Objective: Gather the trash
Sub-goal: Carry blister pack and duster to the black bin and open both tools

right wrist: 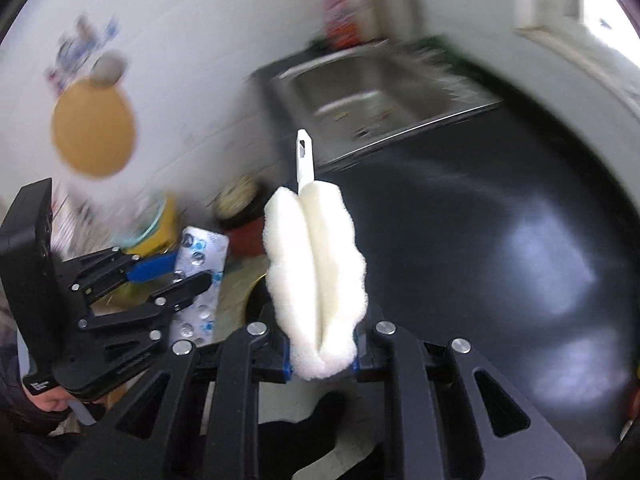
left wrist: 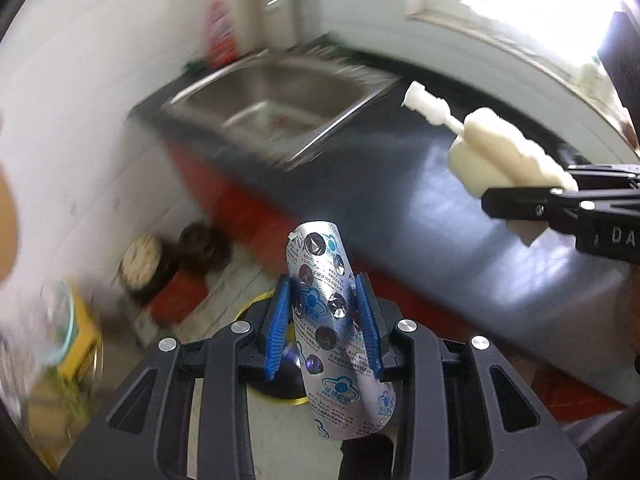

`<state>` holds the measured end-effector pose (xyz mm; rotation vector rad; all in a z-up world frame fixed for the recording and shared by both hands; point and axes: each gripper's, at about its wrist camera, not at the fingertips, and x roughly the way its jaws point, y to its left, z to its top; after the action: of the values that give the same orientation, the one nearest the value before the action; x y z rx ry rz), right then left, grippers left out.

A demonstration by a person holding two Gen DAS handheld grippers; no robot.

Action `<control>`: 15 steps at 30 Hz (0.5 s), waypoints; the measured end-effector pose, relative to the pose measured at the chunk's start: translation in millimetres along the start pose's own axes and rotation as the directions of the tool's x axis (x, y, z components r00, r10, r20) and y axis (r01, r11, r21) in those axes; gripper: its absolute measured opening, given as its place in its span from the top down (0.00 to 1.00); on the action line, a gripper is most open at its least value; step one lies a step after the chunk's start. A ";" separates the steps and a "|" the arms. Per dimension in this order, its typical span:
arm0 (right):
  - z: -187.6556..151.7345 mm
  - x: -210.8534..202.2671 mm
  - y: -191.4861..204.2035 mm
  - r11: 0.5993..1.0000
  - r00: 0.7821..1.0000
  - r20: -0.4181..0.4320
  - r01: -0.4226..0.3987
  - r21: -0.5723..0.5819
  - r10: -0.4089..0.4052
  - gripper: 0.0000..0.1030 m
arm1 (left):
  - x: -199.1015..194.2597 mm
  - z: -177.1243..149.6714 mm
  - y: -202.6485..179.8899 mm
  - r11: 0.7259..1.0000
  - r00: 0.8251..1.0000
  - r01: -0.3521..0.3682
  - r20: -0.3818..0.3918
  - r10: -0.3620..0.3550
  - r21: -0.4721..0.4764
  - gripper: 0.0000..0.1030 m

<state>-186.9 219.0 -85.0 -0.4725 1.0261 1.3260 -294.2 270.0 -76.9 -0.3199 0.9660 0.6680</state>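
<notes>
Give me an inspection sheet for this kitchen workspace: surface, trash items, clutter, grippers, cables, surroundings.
Surface: dark glossy countertop, bare where visible, with glare patches.
Job's things: silver blister pack and white sponge brush head, both held in the air, not yet binned.
Clutter: blurred items on the floor by the wall, including a yellow container; not identifiable.
Grippers: left hand-held gripper shut on the blister pack; right hand-held gripper shut on the sponge brush head.
Cables: nothing seen.
Surroundings: steel sink set in the countertop, white wall, bright window at right; both views motion-blurred.
</notes>
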 end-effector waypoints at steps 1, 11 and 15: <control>0.6 14.2 11.2 1.000 0.999 -0.031 -0.020 -0.012 0.020 0.81 | 3.5 -10.7 16.4 0.999 1.000 -0.008 -0.016 0.008 -0.037 0.69; -1.5 117.3 71.2 0.998 0.974 -0.224 -0.055 -0.027 0.047 0.81 | 53.6 -64.6 81.3 0.989 0.996 0.006 -0.085 -0.019 -0.150 0.68; 2.9 142.9 70.6 0.999 0.966 -0.255 -0.035 -0.015 0.030 0.81 | 72.3 -74.0 96.3 0.986 0.994 0.025 -0.100 -0.042 -0.165 0.68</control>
<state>-264.2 318.4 -182.8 -0.6562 1.2383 1.3286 -376.8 331.0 -174.1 -0.5192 1.0037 0.7070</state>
